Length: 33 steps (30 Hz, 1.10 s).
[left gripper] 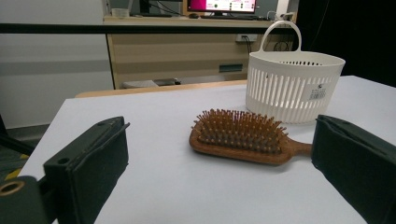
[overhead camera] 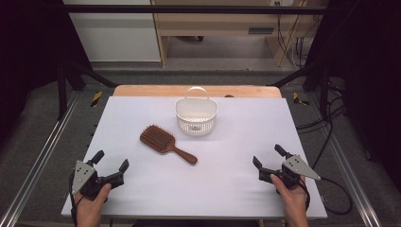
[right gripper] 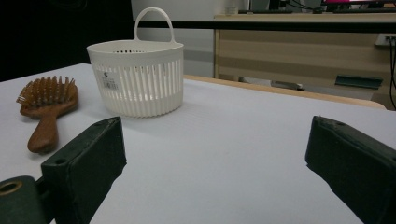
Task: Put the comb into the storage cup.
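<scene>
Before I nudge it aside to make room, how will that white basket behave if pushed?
The white basket looks like thin slotted plastic, so probably light and apt to slide easily on the smooth table. It appears empty and fairly tall, so a push near the rim might tip it; push low.

We count one wooden hairbrush, one white slotted basket and two handheld grippers, left and right, on one white table.

Beyond your white table top there's grey floor, a pale wood desk w/ cables at right, a lit monitor on top, black drapes, prob. curtains, both sides.
</scene>
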### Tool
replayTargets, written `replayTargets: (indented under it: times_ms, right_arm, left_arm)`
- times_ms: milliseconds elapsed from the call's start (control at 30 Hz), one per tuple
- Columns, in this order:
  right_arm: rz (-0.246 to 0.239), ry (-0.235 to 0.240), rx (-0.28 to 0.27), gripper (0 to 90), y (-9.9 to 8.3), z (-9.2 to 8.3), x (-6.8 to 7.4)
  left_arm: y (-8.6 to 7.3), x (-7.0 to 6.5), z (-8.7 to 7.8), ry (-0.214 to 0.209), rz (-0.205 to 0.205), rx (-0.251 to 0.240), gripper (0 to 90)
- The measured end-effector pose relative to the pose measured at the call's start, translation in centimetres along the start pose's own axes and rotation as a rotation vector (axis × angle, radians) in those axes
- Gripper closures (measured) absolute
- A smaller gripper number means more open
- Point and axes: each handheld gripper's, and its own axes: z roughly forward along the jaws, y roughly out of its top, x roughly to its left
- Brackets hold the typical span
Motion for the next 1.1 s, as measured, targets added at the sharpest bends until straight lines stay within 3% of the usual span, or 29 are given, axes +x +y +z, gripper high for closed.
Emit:
replayTargets:
  times_ms: [200, 333, 433, 533, 733, 867, 900, 933, 967, 1100]
  right_arm:
    - [0.002, 0.000, 0.003, 5.2, 0.0, 0.1, 0.2]
    - [0.009, -0.003, 0.013, 5.5, -0.1, 0.3, 0.4]
    - [0.003, -0.017, 0.022, 6.8, 0.0, 0.4, 0.6]
    - [0.013, -0.032, 0.024, 7.8, 0.1, 0.6, 0.6]
    - [0.008, -0.038, 0.048, 8.3, 0.0, 1.0, 0.9]
    - [0.012, -0.046, 0.050, 8.3, 0.0, 1.0, 0.8]
    - [0.011, -0.045, 0.052, 8.3, 0.0, 1.0, 0.8]
    - [0.020, -0.043, 0.055, 8.3, 0.0, 1.0, 0.8]
    - [0.020, -0.043, 0.055, 8.3, 0.0, 1.0, 0.8]
    - [0.043, -0.037, 0.060, 8.7, -0.1, 1.3, 0.8]
  left_arm:
    - [0.1, -0.2, 0.2, 0.011, -0.009, 0.020, 4.5]
    - [0.2, -0.4, 0.8, 0.030, 0.006, 0.072, 5.0]
    - [1.0, -0.4, 1.5, 0.027, 0.011, 0.113, 6.4]
    - [1.6, -0.4, 3.5, 0.022, 0.035, 0.164, 9.1]
    - [2.5, -0.5, 6.3, -0.008, 0.015, 0.233, 14.6]
    - [2.5, -0.6, 7.2, -0.032, -0.051, 0.260, 23.0]
    - [2.4, -0.7, 7.4, -0.032, -0.045, 0.275, 25.4]
    - [2.5, -0.8, 7.9, -0.032, 0.012, 0.294, 31.6]
    - [2.5, -0.8, 7.9, -0.032, 0.012, 0.294, 35.1]
    - [3.2, -0.4, 9.1, -0.055, 0.095, 0.326, 43.8]
